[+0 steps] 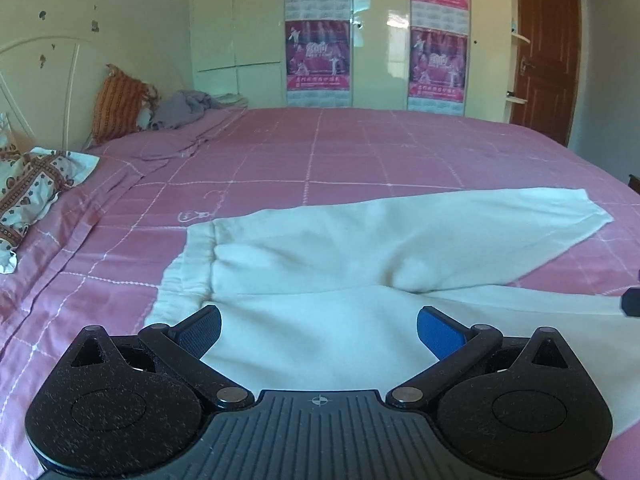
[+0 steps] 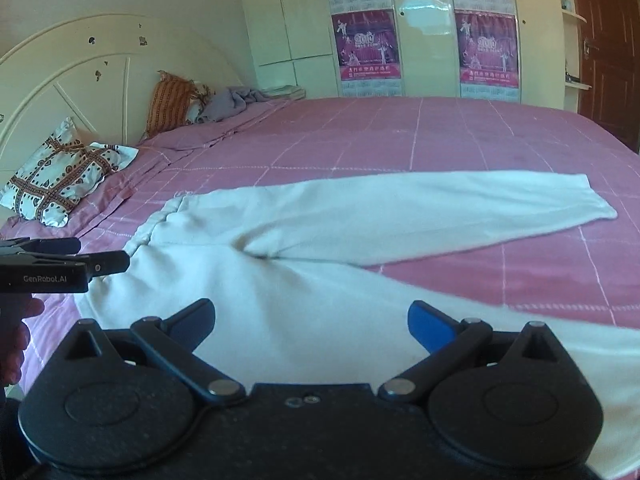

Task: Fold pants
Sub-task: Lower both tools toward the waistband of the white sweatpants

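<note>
- Nearest the left wrist camera, the left gripper hangs just above the white pants, its jaws spread wide with nothing between them.
- One blue-padded fingertip sits over the pale cloth near the waistband.
- From the right wrist camera, the right gripper is likewise released, jaws wide apart over the near pant leg, gripping nothing.
- White pants lie flat on the pink checked bedsheet, waistband to the left, the two legs splayed apart to the right with a wedge of sheet between them.
- At the left edge of the right wrist view, the left gripper shows side-on beside the waistband, with part of a hand below it.
- Farther back, a patterned pillow and an orange cushion rest by the cream headboard.
- Beyond the bed stand a wardrobe with pink posters and a brown door.
</note>
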Action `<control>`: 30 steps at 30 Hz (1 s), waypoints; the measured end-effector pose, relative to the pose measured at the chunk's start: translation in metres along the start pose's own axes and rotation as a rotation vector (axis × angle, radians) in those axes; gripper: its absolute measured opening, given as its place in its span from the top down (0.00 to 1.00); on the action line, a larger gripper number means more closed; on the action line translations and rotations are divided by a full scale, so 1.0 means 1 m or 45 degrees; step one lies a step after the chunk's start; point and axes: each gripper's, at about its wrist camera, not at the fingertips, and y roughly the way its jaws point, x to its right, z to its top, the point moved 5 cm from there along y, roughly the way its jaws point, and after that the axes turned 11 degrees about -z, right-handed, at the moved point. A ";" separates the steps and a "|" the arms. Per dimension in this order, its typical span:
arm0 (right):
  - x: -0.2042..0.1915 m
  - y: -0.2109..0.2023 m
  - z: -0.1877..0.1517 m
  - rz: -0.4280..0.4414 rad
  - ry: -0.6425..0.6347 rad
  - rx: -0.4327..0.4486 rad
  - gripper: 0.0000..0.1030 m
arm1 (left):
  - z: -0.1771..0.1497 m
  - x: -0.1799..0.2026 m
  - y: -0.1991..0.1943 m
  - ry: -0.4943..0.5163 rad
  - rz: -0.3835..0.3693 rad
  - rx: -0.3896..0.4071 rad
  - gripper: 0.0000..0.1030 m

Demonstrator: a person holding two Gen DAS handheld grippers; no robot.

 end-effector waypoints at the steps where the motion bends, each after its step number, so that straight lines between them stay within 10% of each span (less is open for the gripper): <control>1: 0.001 0.014 0.012 -0.007 -0.011 0.003 0.00 | 0.006 -0.017 0.011 -0.004 0.026 0.000 0.00; 5: -0.001 0.075 0.053 0.082 -0.063 -0.034 0.25 | 0.033 -0.089 0.064 -0.013 0.095 -0.018 0.00; 7: -0.006 0.108 0.067 0.105 -0.108 -0.067 0.46 | 0.042 -0.118 0.092 -0.023 0.097 -0.059 0.42; 18: -0.020 0.211 0.092 0.142 -0.231 -0.101 0.48 | 0.044 -0.201 0.226 -0.167 -0.184 -0.256 0.49; 30: -0.004 0.303 0.128 0.139 -0.429 -0.116 0.34 | 0.056 -0.211 0.262 -0.090 -0.355 -0.278 0.46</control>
